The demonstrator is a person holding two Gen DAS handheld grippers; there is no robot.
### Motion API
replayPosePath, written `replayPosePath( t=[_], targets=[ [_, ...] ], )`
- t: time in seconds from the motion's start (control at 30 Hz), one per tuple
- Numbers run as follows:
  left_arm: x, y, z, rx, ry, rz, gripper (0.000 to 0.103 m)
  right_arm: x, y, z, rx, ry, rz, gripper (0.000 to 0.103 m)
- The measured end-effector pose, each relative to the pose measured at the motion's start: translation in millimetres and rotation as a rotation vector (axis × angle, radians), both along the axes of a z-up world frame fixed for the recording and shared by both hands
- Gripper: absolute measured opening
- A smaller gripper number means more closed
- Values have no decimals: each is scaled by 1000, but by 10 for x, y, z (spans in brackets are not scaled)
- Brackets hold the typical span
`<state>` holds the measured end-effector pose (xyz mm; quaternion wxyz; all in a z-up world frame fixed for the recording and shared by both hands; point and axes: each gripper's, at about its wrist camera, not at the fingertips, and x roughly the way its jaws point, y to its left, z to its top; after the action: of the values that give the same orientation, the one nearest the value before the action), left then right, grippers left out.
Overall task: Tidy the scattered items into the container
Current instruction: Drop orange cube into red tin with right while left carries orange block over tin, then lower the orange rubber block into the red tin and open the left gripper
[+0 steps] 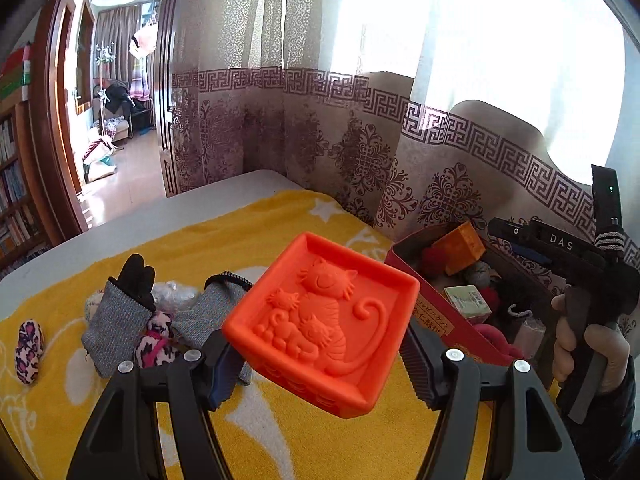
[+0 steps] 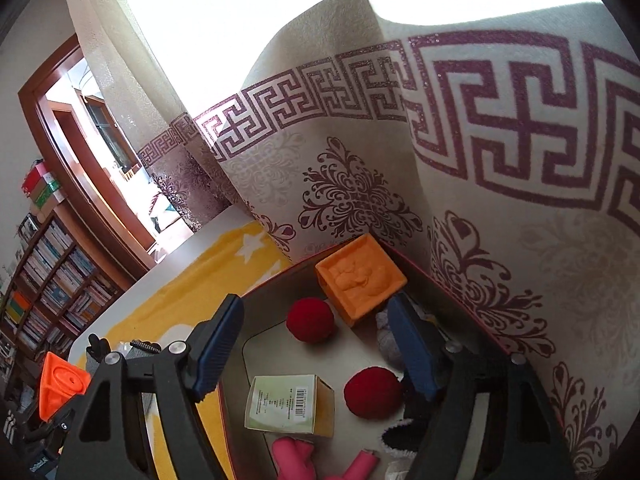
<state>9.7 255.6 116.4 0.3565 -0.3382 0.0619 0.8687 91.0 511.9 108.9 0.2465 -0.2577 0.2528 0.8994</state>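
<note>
Left gripper clamped across the orange cat-embossed block, seemingly soft and light; right gripper, jaws apart, above the red box.

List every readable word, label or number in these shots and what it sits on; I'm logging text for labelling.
"DAS" on the black body of the right gripper.
Gold label strip with Asian characters on the red container: too blurred to read.
Printed text and barcode on the pale green box: too small to read.
The orange cat block in the left gripper has only a relief picture, no text.
</note>
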Motion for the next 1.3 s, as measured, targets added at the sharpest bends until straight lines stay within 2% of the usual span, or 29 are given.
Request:
replayPosePath(
  t=[0.13,0.23,0.5,0.63,0.73,0.8,0.83,1.2,1.23,1.3],
  targets=[
    [-4,287,-41,-1,-22,-41,70,1,-137,146,92,25,25,79],
    [-23,531,-78,2,-50,-74,70,33,-172,205,126,38,24,79],
    [-53,1210,-123,19,-86,-148,70,152,-4,246,83,86,-3,80],
    [-62,1534,-128,21,-80,-161,71,185,36,251,77,94,-12,80],
    [-133,1691,-149,22,-109,-173,72,183,35,248,82,93,-11,80],
    [-153,1719,-160,20,-112,-176,75,186,41,243,81,93,-14,80],
    [-162,1706,-166,22,-111,-171,81,188,50,238,78,95,-15,80],
    [-302,1226,-298,56,-166,-84,82,117,-28,172,63,74,6,80],
    [-309,1178,-314,59,-171,-77,84,101,-62,170,69,72,13,80],
    [-316,1066,-340,67,-183,-63,97,68,-132,162,80,65,30,80]
  ],
)
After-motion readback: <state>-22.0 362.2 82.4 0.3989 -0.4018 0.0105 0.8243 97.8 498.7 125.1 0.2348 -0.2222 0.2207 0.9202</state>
